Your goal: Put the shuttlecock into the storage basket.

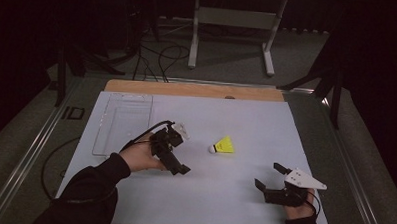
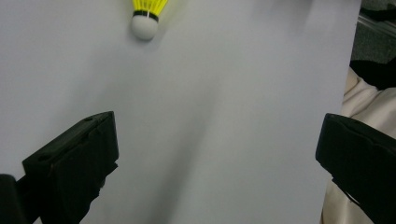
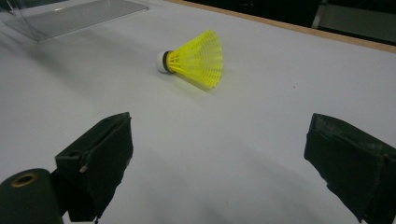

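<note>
2 grippers flank 1 yellow shuttlecock (image 1: 224, 145) in the high view. It lies on its side near the middle of the white tabletop (image 1: 233, 193), white cork toward the left edge. The left gripper (image 1: 177, 167) hovers just left of it, jaws spread and holding nothing. The right gripper (image 1: 268, 176) sits near the front right corner, jaws likewise spread and empty. A clear tray (image 1: 123, 123) lies empty toward the back left corner.

In the left gripper view, the shuttlecock (image 2: 145, 18) lies ahead of the parted jaws, cork nearest, with bare surface between.

In the right gripper view, the shuttlecock (image 3: 196, 59) rests beyond the wide-open jaws, and the tray (image 3: 70, 16) lies behind it.

Judging by this, nothing is picked up yet: the approach, the grasp and any placing, probably into the tray, remain. Nothing blocks either path.
</note>
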`<state>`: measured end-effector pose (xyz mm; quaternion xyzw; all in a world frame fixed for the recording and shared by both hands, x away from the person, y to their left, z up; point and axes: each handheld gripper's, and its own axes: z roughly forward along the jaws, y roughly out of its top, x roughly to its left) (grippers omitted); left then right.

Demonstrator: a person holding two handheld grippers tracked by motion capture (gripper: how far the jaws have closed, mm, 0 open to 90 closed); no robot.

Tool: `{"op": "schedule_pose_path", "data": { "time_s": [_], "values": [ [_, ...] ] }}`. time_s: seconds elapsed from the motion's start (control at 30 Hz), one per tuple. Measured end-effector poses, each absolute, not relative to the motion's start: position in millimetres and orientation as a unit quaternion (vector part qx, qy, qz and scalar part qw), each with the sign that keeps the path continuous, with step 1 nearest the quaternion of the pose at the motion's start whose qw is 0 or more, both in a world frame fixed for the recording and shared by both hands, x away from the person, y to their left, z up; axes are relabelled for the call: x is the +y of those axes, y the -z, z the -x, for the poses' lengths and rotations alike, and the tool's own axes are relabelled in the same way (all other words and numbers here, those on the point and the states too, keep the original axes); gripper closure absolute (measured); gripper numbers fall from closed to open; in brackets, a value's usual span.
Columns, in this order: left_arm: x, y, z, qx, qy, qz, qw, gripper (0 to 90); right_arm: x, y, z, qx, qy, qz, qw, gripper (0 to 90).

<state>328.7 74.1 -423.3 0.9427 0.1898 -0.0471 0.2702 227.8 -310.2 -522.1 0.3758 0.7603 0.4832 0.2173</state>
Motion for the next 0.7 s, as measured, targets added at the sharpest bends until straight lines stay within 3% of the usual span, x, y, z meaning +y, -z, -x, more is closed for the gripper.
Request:
{"op": "schedule_pose_path", "data": {
  "time_s": [0.7],
  "values": [
    [31, 423, -346, 0.160, 0.037, -0.947, 0.276, 0.2, -310, 522, -228, 0.760, -0.483, -0.376, 0.217, 8.1]
  ]
}}
